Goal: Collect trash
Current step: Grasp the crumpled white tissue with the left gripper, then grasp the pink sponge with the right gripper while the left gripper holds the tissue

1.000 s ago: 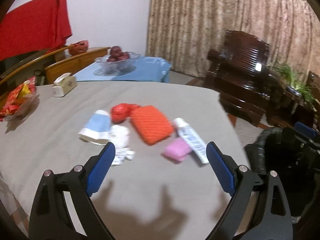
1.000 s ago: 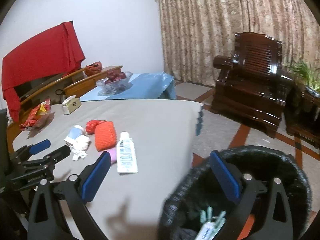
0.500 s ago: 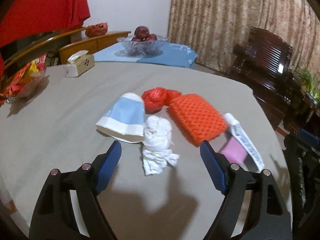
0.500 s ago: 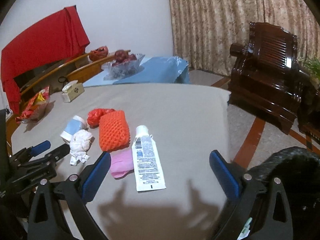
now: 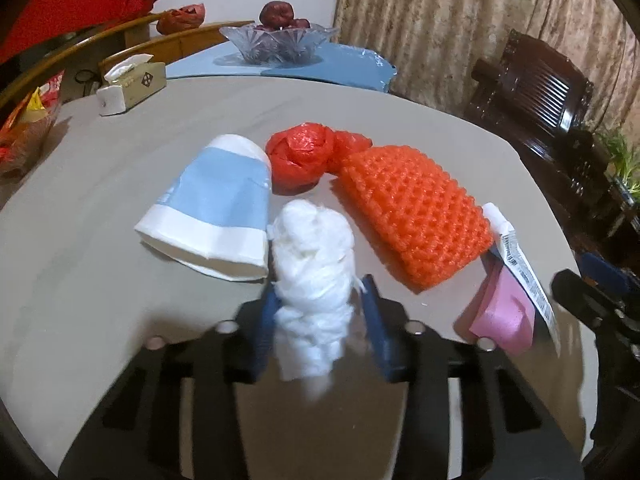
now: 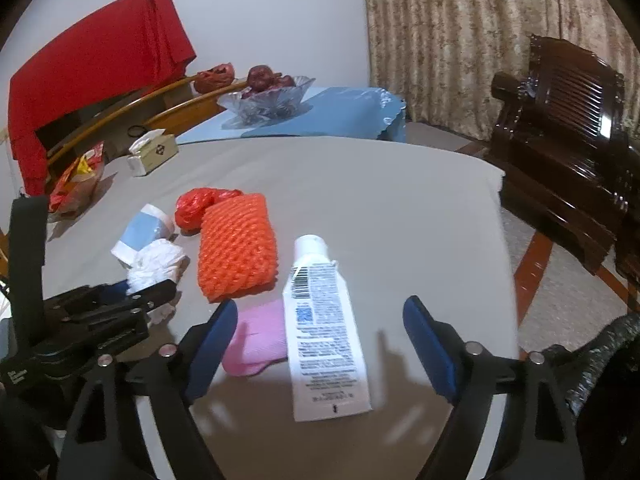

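Tissue wad (image 5: pixel 314 276) is clamped by left gripper (image 5: pixel 320 300) — should be lifted gently; right gripper (image 6: pixel 316 336) gapes over tube (image 6: pixel 324 328).

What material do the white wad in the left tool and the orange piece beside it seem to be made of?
White wad: probably tissue paper, matte and soft; it is crumpled in loose folds and the left tool squeezes it narrow. Orange piece: probably foam netting of the fruit-wrap kind; regular raised mesh, slight plastic sheen. It could also be a knit.

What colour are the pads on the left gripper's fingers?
Blue, clearest in the left wrist view, on the fingers closed around the white tissue wad.
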`<move>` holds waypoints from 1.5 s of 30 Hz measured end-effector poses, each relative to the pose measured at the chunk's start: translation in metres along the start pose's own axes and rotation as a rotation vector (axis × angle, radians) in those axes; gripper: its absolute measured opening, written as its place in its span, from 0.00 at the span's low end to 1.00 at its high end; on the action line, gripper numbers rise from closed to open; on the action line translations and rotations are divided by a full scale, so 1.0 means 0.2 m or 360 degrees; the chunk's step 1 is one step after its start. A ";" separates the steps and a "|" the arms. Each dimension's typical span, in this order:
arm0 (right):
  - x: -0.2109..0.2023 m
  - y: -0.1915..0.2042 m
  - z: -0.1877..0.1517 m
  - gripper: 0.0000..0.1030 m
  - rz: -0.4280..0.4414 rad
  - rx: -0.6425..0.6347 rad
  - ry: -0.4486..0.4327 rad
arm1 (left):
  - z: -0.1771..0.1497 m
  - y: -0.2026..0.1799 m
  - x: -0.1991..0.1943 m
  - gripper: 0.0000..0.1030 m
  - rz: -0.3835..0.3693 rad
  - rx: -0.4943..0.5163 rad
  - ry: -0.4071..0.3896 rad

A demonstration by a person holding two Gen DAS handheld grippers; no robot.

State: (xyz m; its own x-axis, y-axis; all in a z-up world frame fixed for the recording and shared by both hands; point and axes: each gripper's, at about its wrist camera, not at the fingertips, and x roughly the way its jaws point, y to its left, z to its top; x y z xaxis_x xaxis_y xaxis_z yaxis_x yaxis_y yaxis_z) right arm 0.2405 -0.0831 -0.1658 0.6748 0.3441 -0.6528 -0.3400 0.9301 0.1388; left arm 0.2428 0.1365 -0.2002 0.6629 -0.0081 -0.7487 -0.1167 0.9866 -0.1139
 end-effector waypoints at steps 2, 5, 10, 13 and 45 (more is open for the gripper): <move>0.02 0.03 0.00 0.71 0.0031 -0.0021 0.0014 | 0.00 0.02 -0.01 0.22 -0.0022 -0.0022 -0.0010; 0.04 0.07 -0.01 0.68 0.0067 -0.0048 0.0034 | -0.01 0.03 -0.04 0.19 -0.0033 -0.0029 -0.0031; 0.07 0.13 -0.03 0.62 0.0107 -0.0066 0.0069 | -0.05 0.04 -0.14 0.19 -0.0033 -0.0020 -0.0069; 0.09 0.15 -0.04 0.60 0.0116 -0.0078 0.0086 | -0.08 0.06 -0.17 0.19 -0.0018 -0.0035 -0.0076; 0.14 0.25 -0.11 0.26 0.0040 -0.0126 0.0172 | -0.11 0.08 -0.28 0.19 -0.0013 -0.0056 -0.0089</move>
State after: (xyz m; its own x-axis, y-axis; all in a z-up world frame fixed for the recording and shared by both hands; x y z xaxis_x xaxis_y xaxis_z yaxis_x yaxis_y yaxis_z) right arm 0.2282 -0.0290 -0.1933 0.5923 0.3472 -0.7271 -0.4092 0.9070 0.0998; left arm 0.1872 0.1497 -0.1753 0.7042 -0.0060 -0.7099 -0.1366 0.9801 -0.1437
